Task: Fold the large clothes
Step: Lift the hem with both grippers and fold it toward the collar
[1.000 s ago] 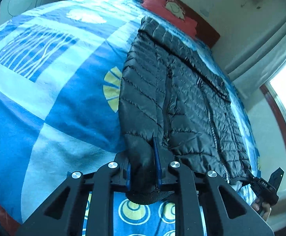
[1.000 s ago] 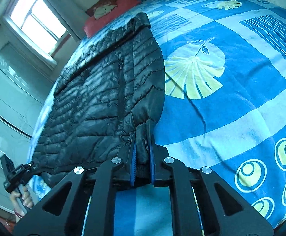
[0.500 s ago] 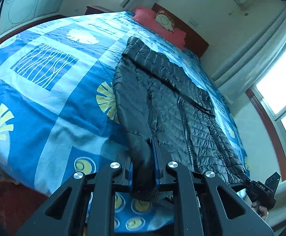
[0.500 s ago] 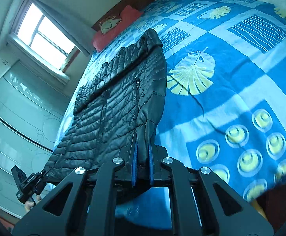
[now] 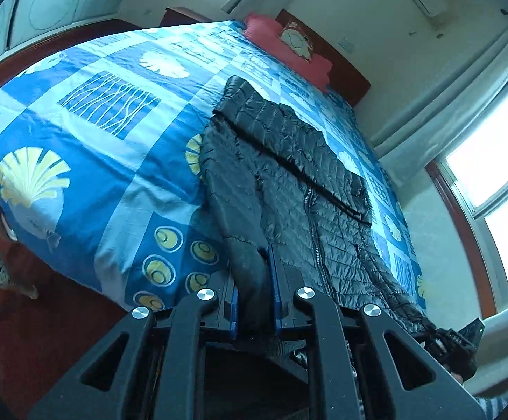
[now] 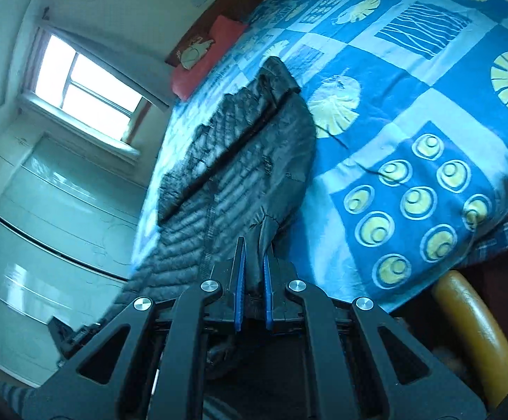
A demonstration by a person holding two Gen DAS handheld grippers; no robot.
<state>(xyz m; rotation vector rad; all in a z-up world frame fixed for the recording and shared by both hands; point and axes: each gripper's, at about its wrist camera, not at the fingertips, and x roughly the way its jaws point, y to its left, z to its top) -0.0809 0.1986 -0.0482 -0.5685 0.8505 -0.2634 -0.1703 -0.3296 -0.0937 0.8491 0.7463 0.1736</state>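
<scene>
Blue patchwork bedding with shell and ring prints covers the bed that carries everything, and a red pillow lies against the headboard at its far end. Along the window-side edge of the bed lies the black quilted jacket, stretched lengthwise with its far end toward the pillow and its near end drawn off the foot edge toward us.

Starting on the left, our left gripper is clamped narrowly on one near corner of the jacket, the dark fabric bunched between its blue pads. A second ago that corner still lay low on the bedding; now we have lifted it and pulled it back, so the foot edge and the red floor show beneath.

Moving right, our right gripper pinches the other near corner just as tightly, and it has risen and drawn back in the same way, with a yellow chair arm now in sight below the foot edge.

We judge that both near corners are off the bed and the near end hangs taut between us, ready to be carried toward the pillow end for a fold across the middle.
</scene>
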